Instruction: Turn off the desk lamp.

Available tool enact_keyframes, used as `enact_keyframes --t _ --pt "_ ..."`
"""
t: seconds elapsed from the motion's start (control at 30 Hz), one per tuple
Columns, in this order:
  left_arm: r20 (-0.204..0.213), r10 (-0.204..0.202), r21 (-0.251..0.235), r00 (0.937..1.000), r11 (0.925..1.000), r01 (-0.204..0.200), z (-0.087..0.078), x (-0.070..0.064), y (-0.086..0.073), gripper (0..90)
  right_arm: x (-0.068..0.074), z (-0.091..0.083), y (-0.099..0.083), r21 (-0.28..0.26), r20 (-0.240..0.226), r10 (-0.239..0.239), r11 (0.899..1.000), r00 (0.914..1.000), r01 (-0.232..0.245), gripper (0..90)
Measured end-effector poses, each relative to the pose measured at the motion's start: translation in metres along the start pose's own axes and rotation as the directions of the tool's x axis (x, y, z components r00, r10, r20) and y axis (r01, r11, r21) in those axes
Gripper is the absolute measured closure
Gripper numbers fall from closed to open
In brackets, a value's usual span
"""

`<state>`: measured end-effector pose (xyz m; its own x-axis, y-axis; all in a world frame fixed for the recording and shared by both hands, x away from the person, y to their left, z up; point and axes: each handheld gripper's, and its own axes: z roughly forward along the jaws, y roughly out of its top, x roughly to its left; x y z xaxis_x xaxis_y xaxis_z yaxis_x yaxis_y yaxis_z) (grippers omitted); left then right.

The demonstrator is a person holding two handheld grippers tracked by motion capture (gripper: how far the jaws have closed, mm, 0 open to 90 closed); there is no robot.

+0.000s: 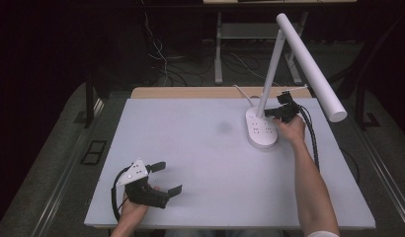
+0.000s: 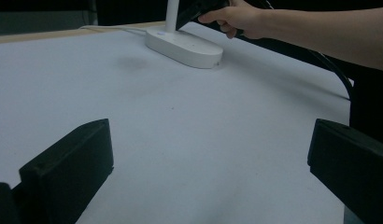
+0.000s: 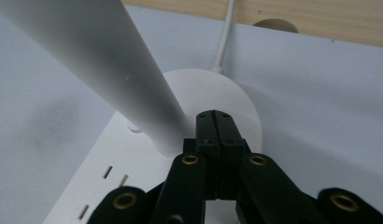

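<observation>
So on my end the right gripper (image 1: pixel 278 112) is up at the far right part of the table (image 1: pixel 190 148), jaws pressed flat together with nothing between them. You can see it clearest in the right gripper view (image 3: pixel 214 122), where the two black jaws meet in a single seam. Right in front of that tip is the desk lamp (image 1: pixel 289 64): its white stem (image 3: pixel 91 60) rises just to the left of the jaws, and the tip hovers over the oval lamp base (image 3: pixel 236 107). I can't tell if it's actually touching the base or the stem. Socket slots in the base (image 3: pixel 108 172) sit down-left of the jaws, and the white cord (image 3: pixel 225 37) runs off beyond the base toward the wooden table edge.

The left gripper (image 1: pixel 166 178) is down at the near left corner, jaws spread wide, holding nothing. In its own view just bare table lies between the jaws (image 2: pixel 203 172), with the lamp base (image 2: pixel 185 46) and the right hand (image 2: pixel 236 18) well ahead of it.
</observation>
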<state>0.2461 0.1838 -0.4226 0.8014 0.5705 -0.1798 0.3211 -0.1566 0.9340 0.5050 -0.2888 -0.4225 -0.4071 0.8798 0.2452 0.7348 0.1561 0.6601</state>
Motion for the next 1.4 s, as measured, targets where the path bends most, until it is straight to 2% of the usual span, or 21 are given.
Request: enact_keyframes --t 0.17,0.43,0.6,0.67,0.7,0.8,1.0,1.07,1.17,1.3,1.4 --pt "-0.004 -0.003 -0.003 1.0000 1.0000 0.003 -0.001 0.001 0.000 0.0 -0.001 0.000 0.000 -0.009 -0.006 -0.001 1.000 1.0000 0.001 90.0" --pt "-0.003 -0.002 -0.001 1.0000 1.0000 0.002 -0.001 0.000 0.000 0.0 0.002 0.000 0.001 -0.001 0.014 -0.018 1.000 0.9997 0.018 90.0" --pt "-0.005 0.001 0.001 1.0000 1.0000 -0.001 0.000 0.000 0.000 0.0 0.002 0.001 -0.001 -0.015 0.013 -0.019 1.000 0.9997 0.019 90.0" --pt "-0.007 0.017 0.014 0.9998 0.9998 -0.016 0.000 0.001 0.000 0.0 0.001 0.001 -0.003 -0.035 0.005 -0.004 0.999 1.0000 0.004 90.0" --pt "-0.006 0.017 0.013 0.9998 0.9998 -0.016 0.000 0.001 0.000 0.0 -0.001 0.001 -0.006 -0.060 -0.012 0.011 0.998 0.9999 -0.012 90.0" --pt "-0.009 0.007 0.008 0.9999 0.9999 -0.007 0.000 0.001 0.000 0.0 -0.001 0.001 -0.009 -0.076 -0.020 0.038 0.996 0.9991 -0.039 90.0" --pt "-0.008 0.014 0.013 0.9999 0.9998 -0.014 0.001 0.001 0.000 0.0 0.000 0.002 -0.010 -0.079 -0.007 0.025 0.997 0.9997 -0.025 90.0" --pt "-0.007 0.011 0.015 0.9999 0.9998 -0.011 0.001 0.001 0.000 0.0 -0.002 0.002 -0.011 -0.089 -0.014 0.041 0.995 0.9990 -0.042 90.0" --pt "-0.008 0.011 0.012 0.9999 0.9999 -0.010 0.001 0.001 0.000 0.0 -0.001 0.002 -0.012 -0.092 -0.006 0.025 0.995 0.9997 -0.025 90.0" --pt "-0.009 0.010 0.010 0.9999 0.9999 -0.010 0.001 0.001 0.000 0.0 0.000 0.002 -0.011 -0.086 -0.003 0.032 0.996 0.9995 -0.032 90.0" --pt "-0.009 0.008 0.009 0.9999 0.9999 -0.008 0.001 0.002 0.000 0.0 0.002 0.001 -0.011 -0.083 0.011 0.011 0.996 0.9999 -0.010 90.0"
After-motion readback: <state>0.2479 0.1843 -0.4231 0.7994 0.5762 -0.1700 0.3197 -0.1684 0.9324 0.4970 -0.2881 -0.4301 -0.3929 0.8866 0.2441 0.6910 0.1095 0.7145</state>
